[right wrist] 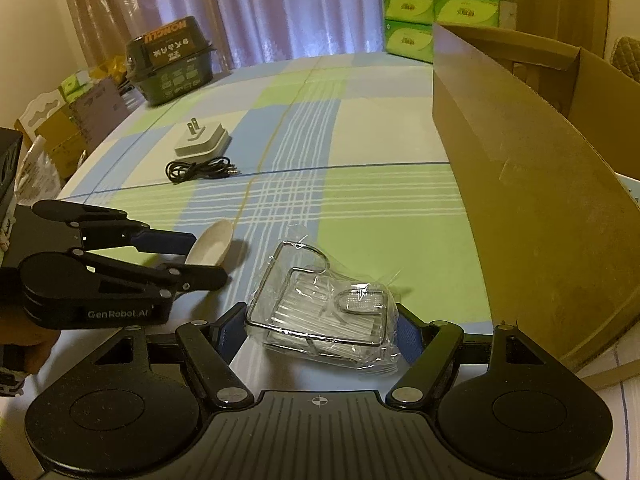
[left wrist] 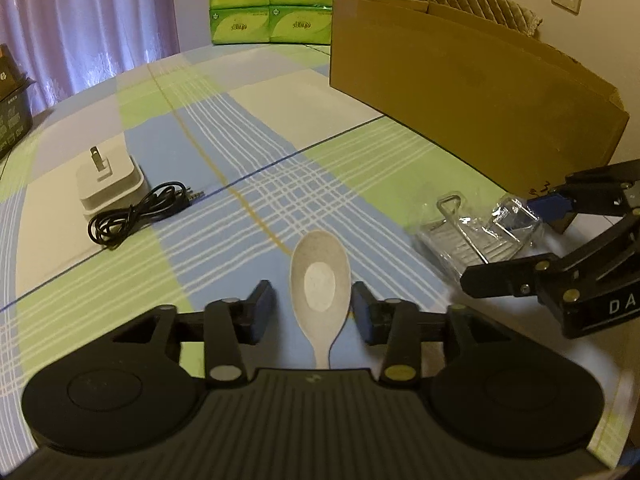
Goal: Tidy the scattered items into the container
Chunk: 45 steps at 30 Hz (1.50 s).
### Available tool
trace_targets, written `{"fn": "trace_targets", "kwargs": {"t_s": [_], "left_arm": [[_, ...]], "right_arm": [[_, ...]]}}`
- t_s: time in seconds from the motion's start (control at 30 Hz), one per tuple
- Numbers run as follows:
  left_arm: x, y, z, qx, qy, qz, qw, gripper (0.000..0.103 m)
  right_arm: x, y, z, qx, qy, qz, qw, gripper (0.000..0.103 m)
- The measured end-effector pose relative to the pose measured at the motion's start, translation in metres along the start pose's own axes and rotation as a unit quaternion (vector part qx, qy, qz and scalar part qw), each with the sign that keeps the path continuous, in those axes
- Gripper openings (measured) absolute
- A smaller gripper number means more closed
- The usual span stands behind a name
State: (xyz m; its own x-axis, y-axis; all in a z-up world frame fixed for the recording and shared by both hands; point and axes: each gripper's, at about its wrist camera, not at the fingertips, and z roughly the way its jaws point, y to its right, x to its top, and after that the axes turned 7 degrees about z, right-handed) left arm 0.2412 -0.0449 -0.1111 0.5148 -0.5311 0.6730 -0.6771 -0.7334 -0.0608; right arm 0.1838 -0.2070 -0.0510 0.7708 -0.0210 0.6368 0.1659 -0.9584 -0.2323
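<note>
A pale spoon (left wrist: 320, 280) lies on the checked tablecloth, bowl pointing away. My left gripper (left wrist: 312, 300) is open and straddles the bowl, its right pad almost touching and a small gap on the left. A wire rack in clear wrap (right wrist: 320, 320) lies near the cardboard box (right wrist: 520, 200). My right gripper (right wrist: 320, 332) is open wide with a pad close to each side of it. A white plug adapter (left wrist: 110, 180) and a coiled black cable (left wrist: 136, 216) sit further left. The right wrist view also shows the left gripper (right wrist: 208, 256) over the spoon (right wrist: 212, 240).
The tall open cardboard box (left wrist: 460, 80) stands on the right of the table. Green tissue packs (left wrist: 272, 4) are stacked at the far end. A dark box (right wrist: 168, 64) sits at the far left edge, with cartons and bags beyond the table's left rim.
</note>
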Motion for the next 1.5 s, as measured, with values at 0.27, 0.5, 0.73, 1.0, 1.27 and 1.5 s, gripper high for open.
{"fn": "trace_targets", "kwargs": {"t_s": [0.27, 0.5, 0.73, 1.0, 1.27, 1.5], "left_arm": [[0.003, -0.003, 0.004, 0.004, -0.001, -0.021, 0.9998, 0.037], [0.006, -0.010, -0.001, 0.005, -0.004, -0.047, 0.9989, 0.027], [0.012, -0.007, -0.012, 0.007, 0.016, -0.039, 0.9991, 0.026], [0.014, -0.012, -0.023, -0.002, 0.037, -0.057, 0.9977, 0.026], [0.015, -0.015, -0.028, -0.001, 0.037, -0.061, 0.9975, 0.026], [0.011, -0.018, -0.036, 0.004, 0.035, -0.071, 0.9969, 0.026]], "right_arm": [[0.001, 0.001, 0.003, -0.001, 0.009, 0.003, 1.000, 0.077], [-0.001, 0.000, 0.001, -0.003, 0.012, 0.003, 1.000, 0.077], [0.003, -0.001, -0.003, -0.005, 0.025, 0.000, 1.000, 0.076], [0.007, -0.005, -0.009, -0.005, 0.033, -0.003, 0.999, 0.077], [0.011, -0.010, -0.011, -0.004, 0.038, -0.011, 0.999, 0.076], [0.011, -0.012, -0.019, -0.004, 0.042, -0.017, 0.999, 0.076]]}}
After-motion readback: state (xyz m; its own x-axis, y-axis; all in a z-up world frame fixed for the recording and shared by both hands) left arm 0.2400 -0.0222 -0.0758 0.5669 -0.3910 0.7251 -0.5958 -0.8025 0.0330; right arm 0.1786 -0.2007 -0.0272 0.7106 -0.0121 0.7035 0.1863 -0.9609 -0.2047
